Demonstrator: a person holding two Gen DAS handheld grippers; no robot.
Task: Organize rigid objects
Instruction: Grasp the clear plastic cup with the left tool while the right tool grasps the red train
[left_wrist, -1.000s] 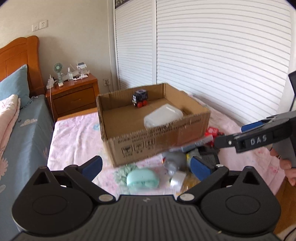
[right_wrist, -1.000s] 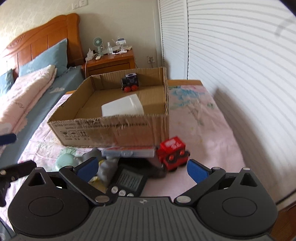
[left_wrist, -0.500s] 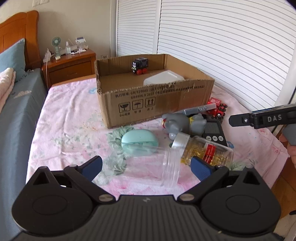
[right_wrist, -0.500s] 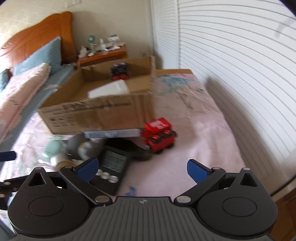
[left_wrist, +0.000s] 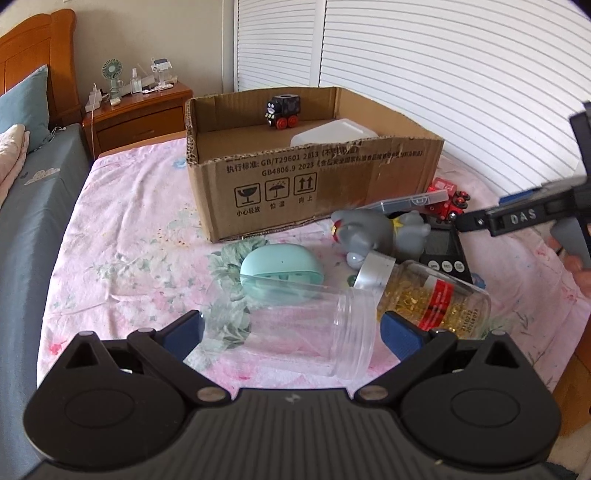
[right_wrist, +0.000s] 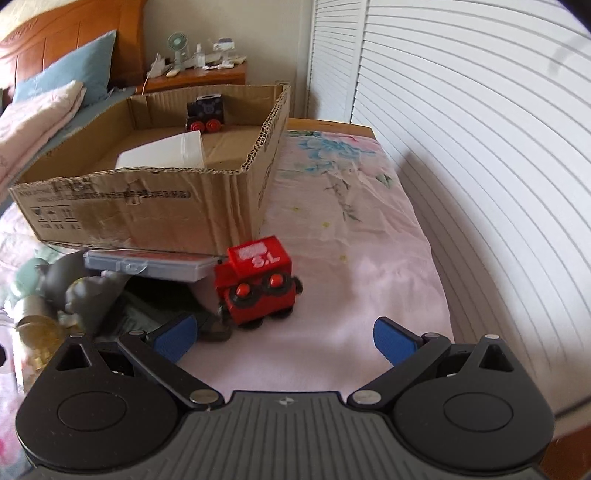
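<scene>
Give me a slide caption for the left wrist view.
Open left gripper poised over a clear jar lying sideways before the cardboard box.

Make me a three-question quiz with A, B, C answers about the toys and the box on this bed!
1. Where is the black toy train with red wheels?
A. inside the brown cardboard box
B. on the wooden nightstand
C. under the pillow

2. What colour is the boxy toy train marked S.L?
A. green
B. red
C. yellow

3. How does the clear empty plastic jar sit?
A. upright
B. on its side
C. stacked on the box

Answers:
1 A, it stands by the box's far wall.
2 B, its body is red in the right wrist view.
3 B, its open mouth faces sideways on the bedsheet.
</scene>
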